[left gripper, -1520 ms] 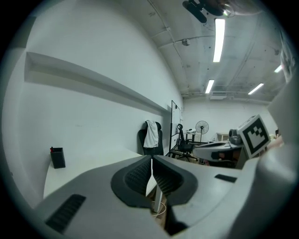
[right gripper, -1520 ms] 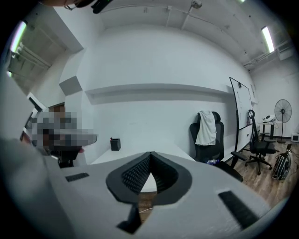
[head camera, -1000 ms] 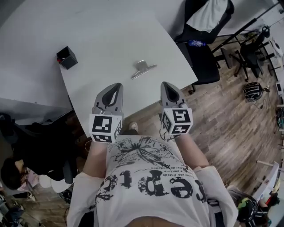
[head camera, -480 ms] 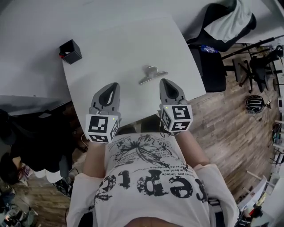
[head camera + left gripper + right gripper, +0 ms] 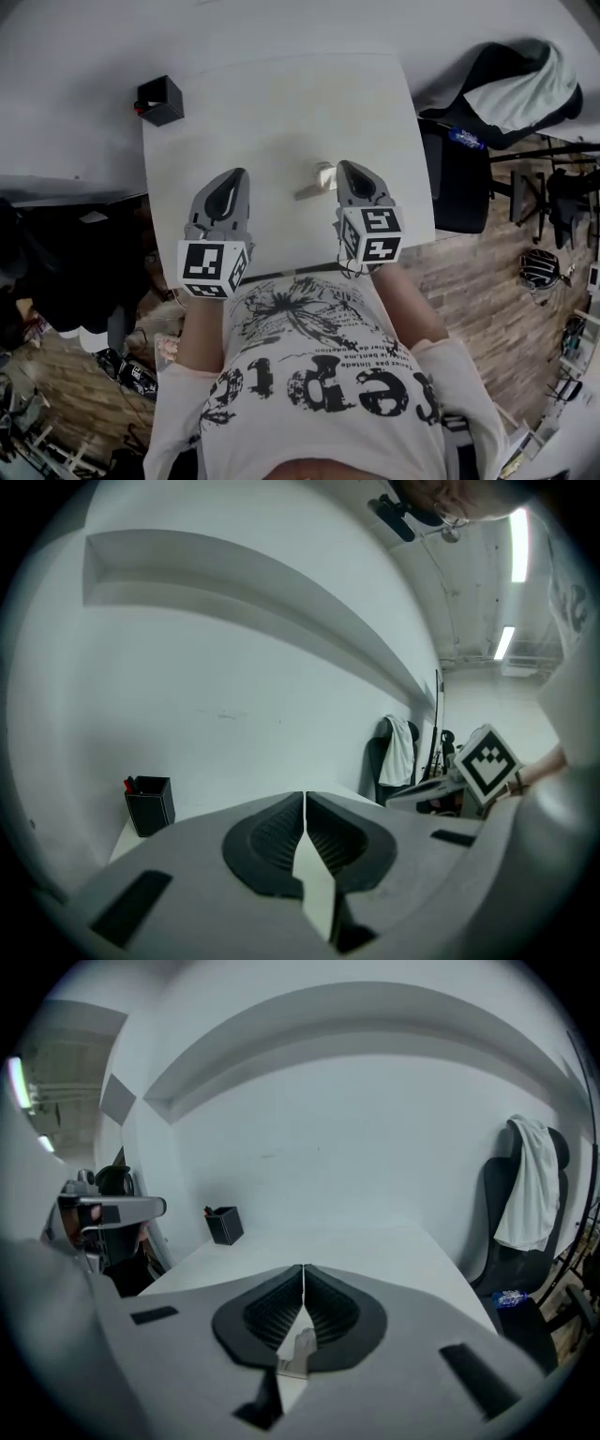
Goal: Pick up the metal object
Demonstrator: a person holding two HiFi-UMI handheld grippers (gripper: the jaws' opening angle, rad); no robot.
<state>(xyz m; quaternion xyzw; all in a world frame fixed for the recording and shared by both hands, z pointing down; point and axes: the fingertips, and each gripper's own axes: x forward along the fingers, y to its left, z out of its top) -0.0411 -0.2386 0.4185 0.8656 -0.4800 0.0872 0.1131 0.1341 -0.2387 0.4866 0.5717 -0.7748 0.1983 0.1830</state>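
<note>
The metal object is a silver clip (image 5: 315, 181) lying on the white table (image 5: 281, 103). My right gripper (image 5: 348, 167) hovers just right of it, covers its right end, and is shut with nothing in it. In the right gripper view the jaws (image 5: 303, 1269) meet at the tips, and the clip (image 5: 298, 1352) shows below and behind them, through the gap under the pads. My left gripper (image 5: 238, 172) hangs over the table's near left part, shut and empty (image 5: 305, 795).
A black pen holder (image 5: 159, 100) stands at the table's far left corner and also shows from both grippers (image 5: 150, 803) (image 5: 224, 1224). A dark chair draped with pale cloth (image 5: 511, 84) stands right of the table. The table's near edge (image 5: 281, 270) runs just behind the grippers.
Both grippers have moved forward over the table. The right gripper now reaches the clip and covers its right end. Both stay shut.
</note>
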